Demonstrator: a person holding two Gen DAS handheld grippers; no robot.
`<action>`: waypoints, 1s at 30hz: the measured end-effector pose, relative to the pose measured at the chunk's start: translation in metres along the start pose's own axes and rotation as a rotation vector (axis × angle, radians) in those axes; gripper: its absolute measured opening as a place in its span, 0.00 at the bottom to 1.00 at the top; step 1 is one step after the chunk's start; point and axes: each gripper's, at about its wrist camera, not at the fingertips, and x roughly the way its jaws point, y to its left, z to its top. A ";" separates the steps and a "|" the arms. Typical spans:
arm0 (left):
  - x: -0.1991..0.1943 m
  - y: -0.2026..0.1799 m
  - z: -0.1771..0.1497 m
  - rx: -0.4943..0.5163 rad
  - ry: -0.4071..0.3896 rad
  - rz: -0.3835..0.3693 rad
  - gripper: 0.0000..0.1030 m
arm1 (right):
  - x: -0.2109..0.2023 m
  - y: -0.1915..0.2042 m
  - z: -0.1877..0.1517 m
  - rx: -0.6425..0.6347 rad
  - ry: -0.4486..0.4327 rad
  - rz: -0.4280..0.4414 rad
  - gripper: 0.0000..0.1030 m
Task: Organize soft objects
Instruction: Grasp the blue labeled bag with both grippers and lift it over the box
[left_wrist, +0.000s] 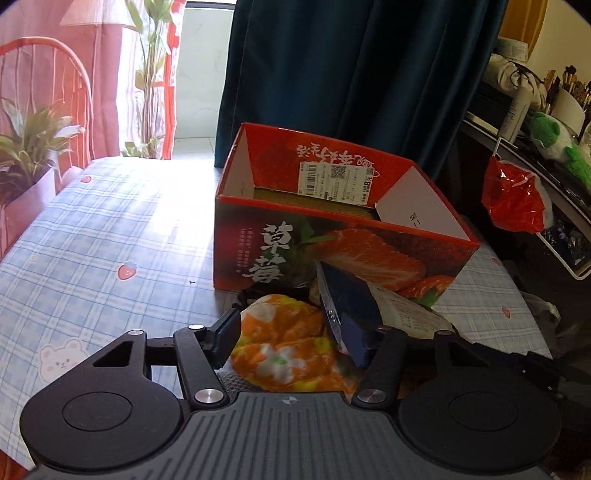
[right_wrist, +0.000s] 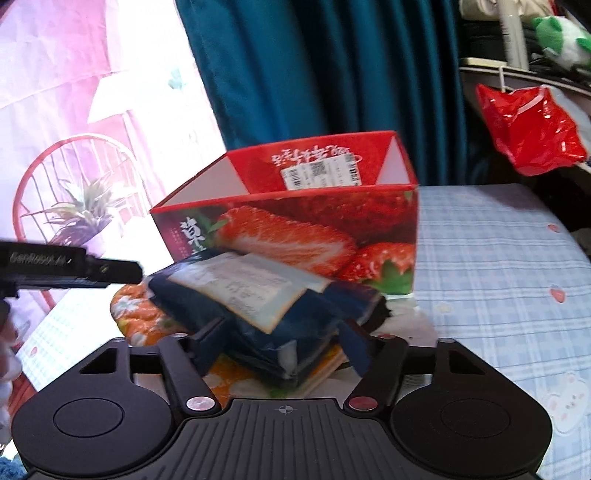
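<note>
An open red strawberry-print cardboard box (left_wrist: 332, 236) stands on the checked tablecloth; it also shows in the right wrist view (right_wrist: 295, 218). Just in front of it lies an orange floral soft cloth (left_wrist: 291, 350), also seen in the right wrist view (right_wrist: 136, 306). My left gripper (left_wrist: 295, 338) has its fingers on both sides of this cloth, closed against it. My right gripper (right_wrist: 284, 341) is shut on a dark blue plastic-wrapped soft pack with a white label (right_wrist: 258, 295), held above the cloth; that pack (left_wrist: 351, 306) shows in the left wrist view beside the cloth.
The checked tablecloth (left_wrist: 110, 236) covers the table. A potted plant (left_wrist: 33, 158) stands at the left edge. A red plastic bag (left_wrist: 513, 199) hangs from a cluttered shelf at right, with a green plush toy (left_wrist: 557, 147). A dark teal curtain (left_wrist: 351, 74) hangs behind the box.
</note>
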 end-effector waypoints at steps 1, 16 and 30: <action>0.002 -0.001 0.003 0.000 0.002 -0.007 0.59 | 0.001 -0.001 0.000 0.004 0.004 0.005 0.59; 0.046 -0.006 0.010 -0.078 0.060 -0.190 0.59 | 0.016 -0.016 -0.003 0.020 0.035 0.066 0.54; 0.042 -0.001 -0.020 -0.173 0.039 -0.285 0.50 | 0.011 -0.008 0.005 -0.069 0.000 0.055 0.44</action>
